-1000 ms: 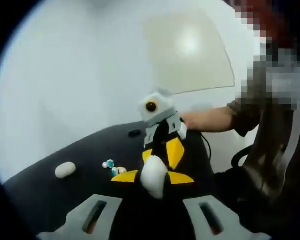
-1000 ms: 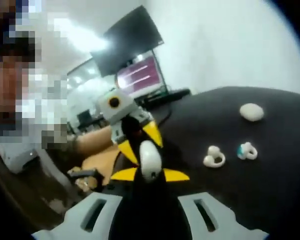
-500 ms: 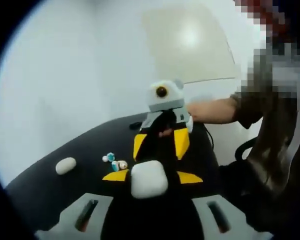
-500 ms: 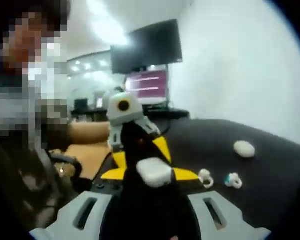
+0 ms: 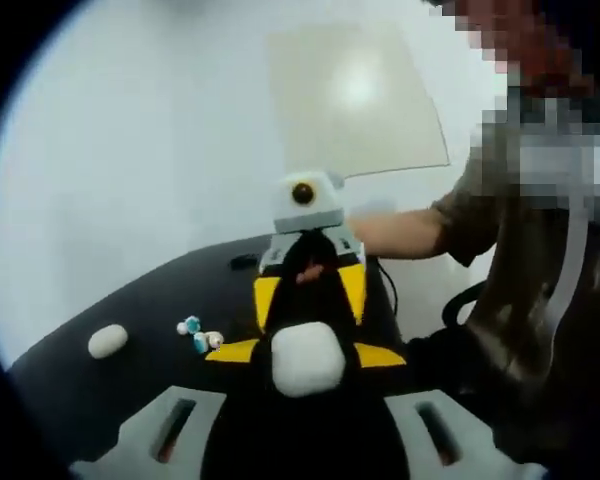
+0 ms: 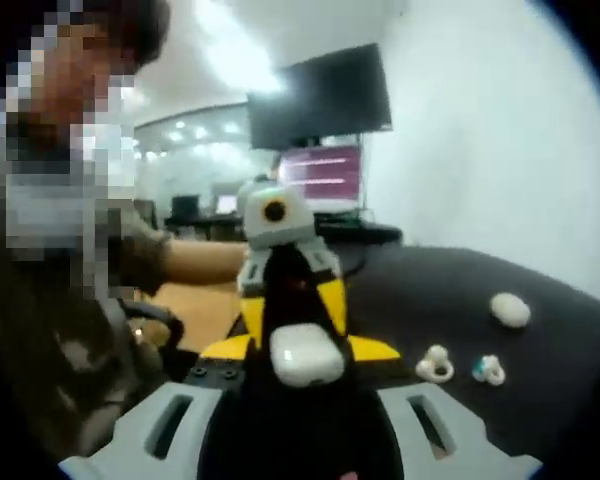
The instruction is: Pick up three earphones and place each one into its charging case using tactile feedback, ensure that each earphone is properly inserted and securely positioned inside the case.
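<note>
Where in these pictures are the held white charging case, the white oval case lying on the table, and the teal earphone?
held white charging case (image 5: 306, 358), left gripper view, front face.
white oval case (image 6: 509, 309), right gripper view, top.
teal earphone (image 6: 489, 371), right gripper view, body.

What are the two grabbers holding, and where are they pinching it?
A white charging case, up off the table between the left hand-held gripper and the right hand-held gripper, which meet tip to tip at its opposite sides. Which one actually grips it cannot be told.
</note>
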